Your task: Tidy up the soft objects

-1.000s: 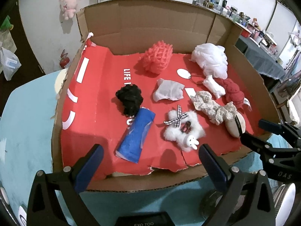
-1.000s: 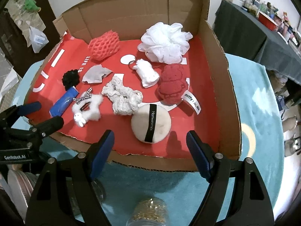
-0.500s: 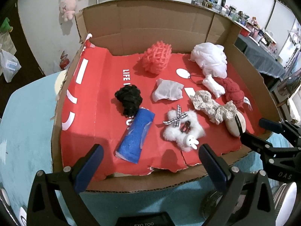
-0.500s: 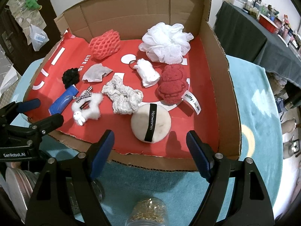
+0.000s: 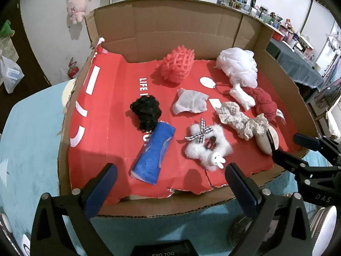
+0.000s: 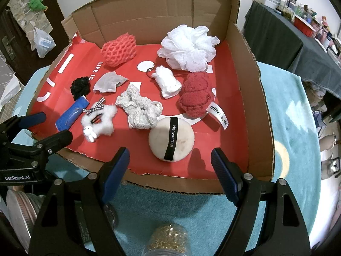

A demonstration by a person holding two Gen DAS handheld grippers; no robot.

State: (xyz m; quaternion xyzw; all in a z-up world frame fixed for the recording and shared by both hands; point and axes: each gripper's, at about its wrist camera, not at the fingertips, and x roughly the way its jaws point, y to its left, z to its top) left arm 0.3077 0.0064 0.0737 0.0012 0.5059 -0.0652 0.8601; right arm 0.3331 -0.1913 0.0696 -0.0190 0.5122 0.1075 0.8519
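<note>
Several soft objects lie in an open cardboard box (image 5: 170, 36) with a red floor: a coral net sponge (image 5: 178, 66), a white bath pouf (image 6: 188, 48), a black scrunchie (image 5: 146, 113), a blue towel roll (image 5: 153, 152), a white fluffy bunny clip (image 5: 207, 147), a cream crochet scrunchie (image 6: 139, 109), a red plush (image 6: 195, 95) and a beige powder puff (image 6: 171, 141). My left gripper (image 5: 168, 188) is open and empty at the box's front edge, near the blue roll. My right gripper (image 6: 170, 170) is open and empty just before the powder puff.
The box sits on a teal cloth (image 6: 287, 111). A jar of gold rings (image 6: 168, 242) and other jars (image 6: 17, 211) stand in front of the box. A dark-covered table (image 6: 281, 40) stands to the right. Box walls rise at the back and right.
Both grippers have barely moved; the views shifted very slightly. Nothing in the box has moved.
</note>
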